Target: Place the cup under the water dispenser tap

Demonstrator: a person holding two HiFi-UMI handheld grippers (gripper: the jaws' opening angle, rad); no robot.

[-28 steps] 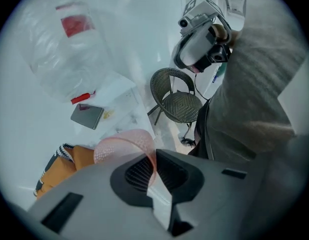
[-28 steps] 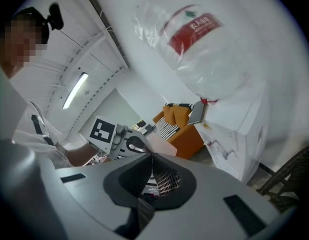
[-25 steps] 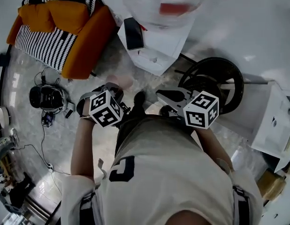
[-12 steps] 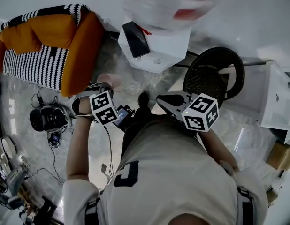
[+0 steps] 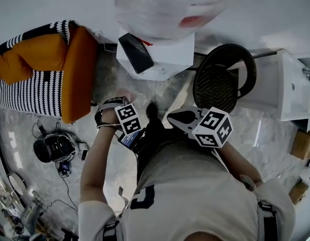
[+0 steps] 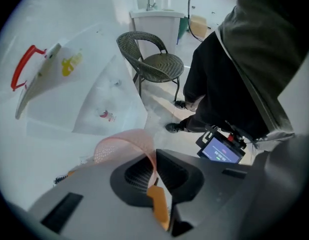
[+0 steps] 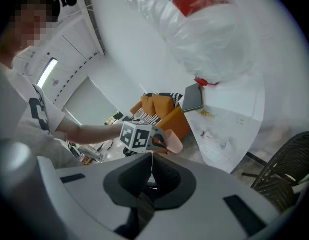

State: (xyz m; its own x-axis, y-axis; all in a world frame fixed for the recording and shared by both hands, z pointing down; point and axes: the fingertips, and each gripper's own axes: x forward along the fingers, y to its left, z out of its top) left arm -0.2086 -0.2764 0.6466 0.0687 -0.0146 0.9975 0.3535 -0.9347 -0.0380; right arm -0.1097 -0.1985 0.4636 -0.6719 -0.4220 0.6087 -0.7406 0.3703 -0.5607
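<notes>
A pink cup (image 6: 125, 141) hangs by its rim in my left gripper (image 6: 153, 168), which is shut on it and points down at the floor. From above, the cup (image 5: 124, 92) peeks out past that gripper (image 5: 120, 104), just in front of the white water dispenser (image 5: 157, 59). The dispenser's bottle (image 5: 160, 9) is wrapped in clear plastic. In the right gripper view the cup (image 7: 173, 141) and the left gripper (image 7: 159, 141) are left of the dispenser (image 7: 229, 119). My right gripper (image 7: 150, 176) is shut and empty, and it stays back by the person's waist (image 5: 176, 117).
An orange sofa (image 5: 44, 74) with a black-and-white throw stands left of the dispenser. A dark wicker chair (image 5: 222, 82) and a white cabinet (image 5: 295, 89) stand to its right. A dark tablet (image 5: 136, 52) lies on the dispenser. A headset and cables (image 5: 57, 147) lie on the floor.
My left gripper has sunk toward the floor with the cup and rolled, ending closer to the dispenser's front. The right gripper has shifted only a little.
</notes>
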